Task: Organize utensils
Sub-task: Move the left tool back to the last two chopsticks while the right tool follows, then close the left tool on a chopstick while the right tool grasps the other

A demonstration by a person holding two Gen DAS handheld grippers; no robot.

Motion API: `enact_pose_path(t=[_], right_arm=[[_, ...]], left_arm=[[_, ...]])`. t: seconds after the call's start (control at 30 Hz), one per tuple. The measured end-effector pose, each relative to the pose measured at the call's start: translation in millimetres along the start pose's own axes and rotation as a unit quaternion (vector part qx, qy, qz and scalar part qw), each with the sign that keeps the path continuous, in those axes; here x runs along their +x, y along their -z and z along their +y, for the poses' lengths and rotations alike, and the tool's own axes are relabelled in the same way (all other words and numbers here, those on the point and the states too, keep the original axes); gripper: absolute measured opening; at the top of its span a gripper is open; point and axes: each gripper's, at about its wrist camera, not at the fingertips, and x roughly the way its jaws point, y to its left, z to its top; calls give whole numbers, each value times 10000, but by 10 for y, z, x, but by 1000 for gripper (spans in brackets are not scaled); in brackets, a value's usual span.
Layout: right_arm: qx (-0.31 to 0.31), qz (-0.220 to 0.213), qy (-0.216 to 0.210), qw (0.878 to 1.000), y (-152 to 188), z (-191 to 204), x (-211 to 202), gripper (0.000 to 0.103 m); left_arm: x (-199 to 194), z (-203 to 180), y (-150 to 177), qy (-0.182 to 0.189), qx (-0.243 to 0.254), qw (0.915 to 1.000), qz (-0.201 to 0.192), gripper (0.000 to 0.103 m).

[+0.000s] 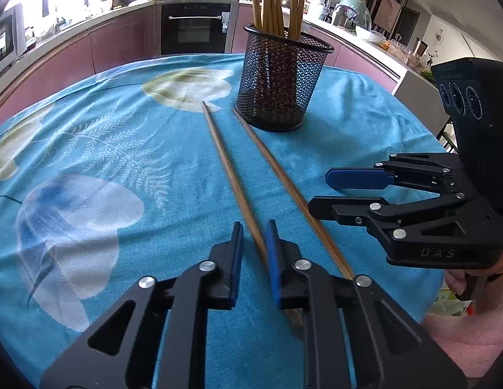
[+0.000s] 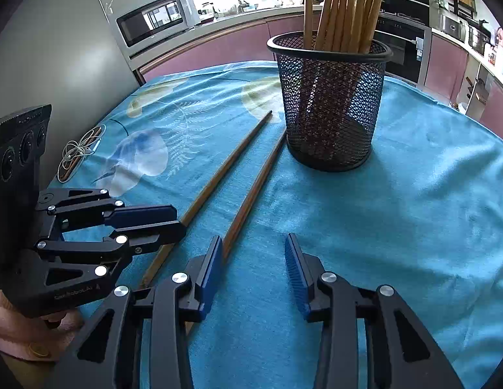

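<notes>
Two loose wooden chopsticks lie on the blue cloth, pointing toward a black mesh holder (image 1: pixel 280 81) full of upright chopsticks. My left gripper (image 1: pixel 254 231) is low over the cloth with its jaws narrowly apart around the left chopstick (image 1: pixel 233 181); contact is not clear. The right chopstick (image 1: pixel 290 191) lies beside it. My right gripper (image 2: pixel 253 246) is open and empty, its left finger beside the right chopstick (image 2: pixel 251 191). The holder (image 2: pixel 329 97) stands ahead of it. The left gripper (image 2: pixel 172 218) shows over the left chopstick (image 2: pixel 219 175).
The blue patterned tablecloth (image 1: pixel 121 162) covers the table. A coiled white cable (image 2: pixel 79 152) lies near its far left edge. Kitchen counters, an oven (image 1: pixel 194 29) and a microwave (image 2: pixel 154 19) stand behind the table.
</notes>
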Motion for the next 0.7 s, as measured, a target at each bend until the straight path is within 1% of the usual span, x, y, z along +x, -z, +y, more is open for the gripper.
enact_pose_path(t=[0.13, 0.3, 0.33, 0.4, 0.5, 0.63, 0.67, 0.7], right_arm=[[8, 14, 22, 10000, -6, -21, 12, 34], [50, -6, -41, 10000, -52, -35, 49, 34], [72, -8, -74, 9999, -67, -36, 64, 34], [133, -32, -143, 9998, -108, -41, 89, 34], [238, -58, -263, 9994, -180, -52, 130, 34], [242, -112, -224, 9994, -308, -36, 198, 33], [256, -113, -209, 9994, -339, -41, 219, 32], [266, -111, -187, 9994, -366, -45, 241, 29]], left_arm=[[-24, -32, 59, -48, -119, 9999, -23, 10], [-74, -25, 89, -46, -168, 9998, 39, 10], [-87, -10, 70, -73, -180, 9998, 16, 20], [-112, 20, 18, -129, -145, 9998, -61, 35], [-113, 32, -95, -187, -32, 9997, -162, 35], [3, 64, -226, -273, 60, 9995, -113, 33], [38, 72, -252, -292, 83, 9995, -84, 33], [65, 77, -270, -317, 113, 9994, -66, 33]])
